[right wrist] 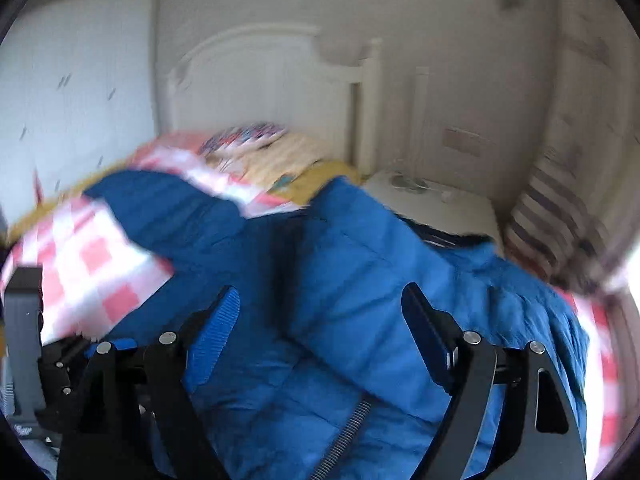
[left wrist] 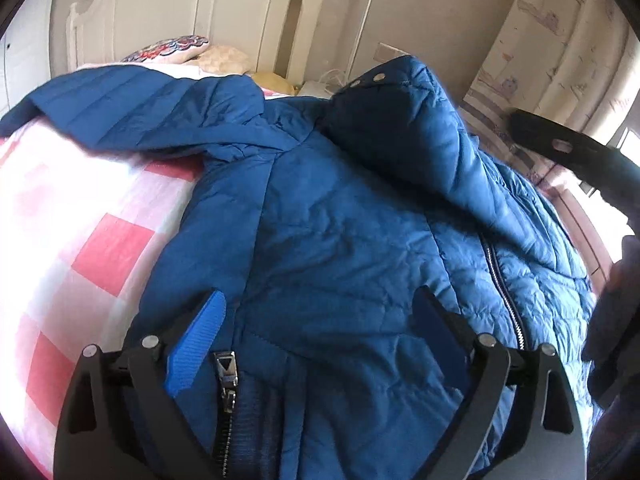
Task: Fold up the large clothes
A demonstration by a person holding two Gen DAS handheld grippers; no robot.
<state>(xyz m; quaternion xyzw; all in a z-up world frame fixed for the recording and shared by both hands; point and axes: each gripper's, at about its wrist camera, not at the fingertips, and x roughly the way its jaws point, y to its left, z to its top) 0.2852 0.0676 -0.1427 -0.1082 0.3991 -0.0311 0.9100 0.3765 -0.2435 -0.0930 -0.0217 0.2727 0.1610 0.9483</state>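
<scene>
Now my left tongs [left wrist: 320, 320] hang with jaws spread wide over the blue puffer jacket [left wrist: 340, 220], gripping nothing; its zip pull [left wrist: 225, 364] lies at seven o'clock, just beside the blue pad [left wrist: 196, 344]. My right tongs [right wrist: 320, 320] gape too, nothing held, with the jacket [right wrist: 360, 280] below them. The jacket lies spread across the pink-checked bedcover [left wrist: 80, 240], one sleeve [left wrist: 120, 108] reaching to ten o'clock, the white headboard [left wrist: 180, 12] at twelve.
</scene>
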